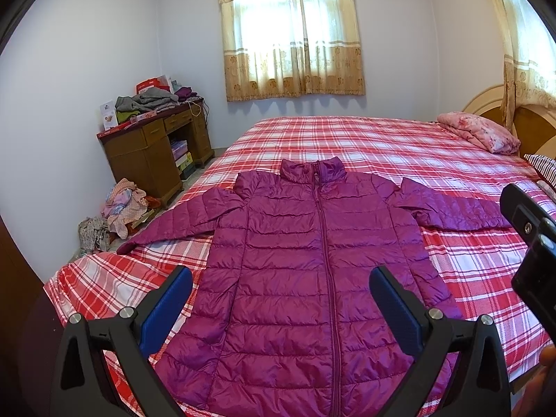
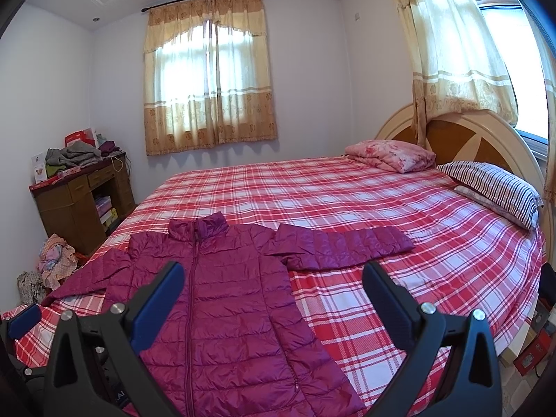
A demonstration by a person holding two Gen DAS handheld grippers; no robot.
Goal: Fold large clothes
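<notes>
A magenta quilted puffer jacket [image 1: 305, 264] lies flat and zipped on the red plaid bed [image 1: 347, 146], collar away from me, both sleeves spread outward. My left gripper [image 1: 280, 278] hovers open above the jacket's lower body, nothing between its blue pads. In the right wrist view the jacket [image 2: 222, 299] lies at lower left, its right sleeve [image 2: 344, 246] stretched across the plaid sheet [image 2: 399, 295]. My right gripper [image 2: 272, 274] stands open above the jacket's right side and the sheet, holding nothing. The left gripper's blue fingertip [image 2: 24, 316] shows at the left edge.
A wooden desk [image 1: 156, 153] piled with clothes stands against the far-left wall, with a heap of laundry [image 1: 121, 205] on the floor beside it. A pink folded quilt [image 2: 392, 156] and a striped pillow [image 2: 493, 187] lie by the headboard [image 2: 462, 135]. Curtained windows are behind.
</notes>
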